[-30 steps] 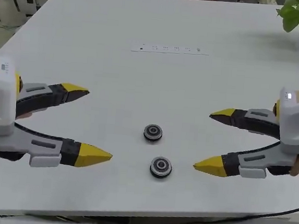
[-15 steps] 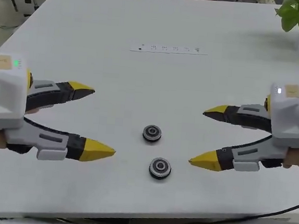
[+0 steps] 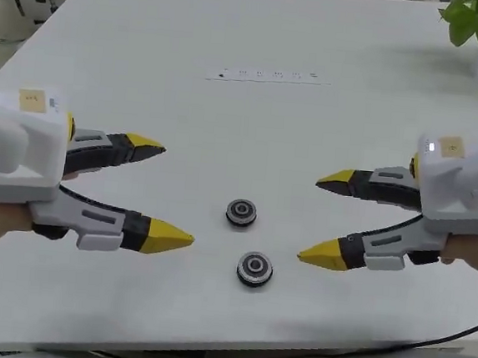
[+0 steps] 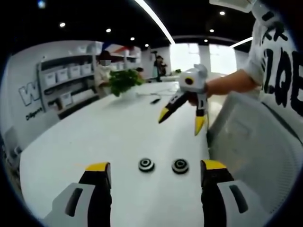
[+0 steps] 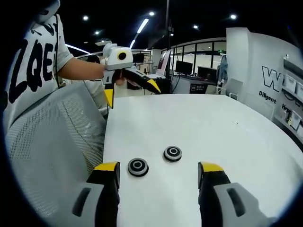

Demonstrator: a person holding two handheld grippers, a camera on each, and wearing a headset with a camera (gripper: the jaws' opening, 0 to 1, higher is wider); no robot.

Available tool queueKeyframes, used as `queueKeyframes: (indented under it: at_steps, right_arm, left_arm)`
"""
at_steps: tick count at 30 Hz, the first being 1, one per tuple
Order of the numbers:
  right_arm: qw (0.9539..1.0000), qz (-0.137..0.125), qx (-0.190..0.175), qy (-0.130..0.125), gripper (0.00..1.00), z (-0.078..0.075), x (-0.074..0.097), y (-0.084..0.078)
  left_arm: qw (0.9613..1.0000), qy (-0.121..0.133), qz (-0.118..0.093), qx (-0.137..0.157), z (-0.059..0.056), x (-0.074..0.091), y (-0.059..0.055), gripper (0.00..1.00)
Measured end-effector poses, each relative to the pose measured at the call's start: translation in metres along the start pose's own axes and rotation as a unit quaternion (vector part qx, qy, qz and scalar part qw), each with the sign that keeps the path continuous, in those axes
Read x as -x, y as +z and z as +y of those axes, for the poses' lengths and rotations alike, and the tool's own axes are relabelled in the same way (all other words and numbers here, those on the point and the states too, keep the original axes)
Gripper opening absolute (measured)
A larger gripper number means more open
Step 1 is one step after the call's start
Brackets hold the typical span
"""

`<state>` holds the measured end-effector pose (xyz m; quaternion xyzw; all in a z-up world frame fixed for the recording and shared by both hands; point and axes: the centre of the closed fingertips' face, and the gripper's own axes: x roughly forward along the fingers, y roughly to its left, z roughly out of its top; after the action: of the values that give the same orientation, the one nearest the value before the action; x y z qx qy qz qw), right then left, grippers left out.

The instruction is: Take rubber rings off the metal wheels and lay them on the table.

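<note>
on the white table (image 3: 234, 44), the yellow-tipped left gripper (image 3: 176, 194) and right gripper (image 3: 309, 218) flank the farther small metal wheel (image 3: 241, 213), both gaping wide, empty. the second wheel (image 3: 255, 268) lies just beside it, on its near side. their black rubber rings (image 3: 229, 213) look stretchy, probably snug: pinch the outer rim.

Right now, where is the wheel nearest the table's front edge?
In the head view, the nearer wheel lies in front of the other wheel, between the left hand-held gripper and the right hand-held gripper.
</note>
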<state>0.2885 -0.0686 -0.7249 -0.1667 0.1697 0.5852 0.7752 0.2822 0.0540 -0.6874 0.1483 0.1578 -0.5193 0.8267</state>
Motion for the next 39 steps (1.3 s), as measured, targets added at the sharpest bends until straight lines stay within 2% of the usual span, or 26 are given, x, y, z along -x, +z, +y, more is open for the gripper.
queueKeyframes:
  at_steps: [7,12,20,39]
  right_arm:
    - [0.9999,0.004,-0.002,0.011,0.61,0.002,-0.006,-0.006]
    - [0.9998,0.007,-0.003,0.019,0.6,0.004,-0.011,-0.01]
    - [0.9995,0.007,-0.008,0.029,0.59,0.006,-0.017,-0.017]
    - [0.9982,0.018,-0.01,0.057,0.51,0.016,-0.028,-0.028]
  left_arm:
    - [0.9999,-0.009,0.013,0.001,-0.002,-0.01,-0.006,0.78]
    - [0.9998,-0.014,0.012,0.001,-0.003,-0.016,-0.007,0.78]
    - [0.9994,-0.031,0.017,0.001,-0.01,-0.029,-0.012,0.77]
    - [0.9976,-0.062,0.028,-0.007,-0.023,-0.048,-0.022,0.64]
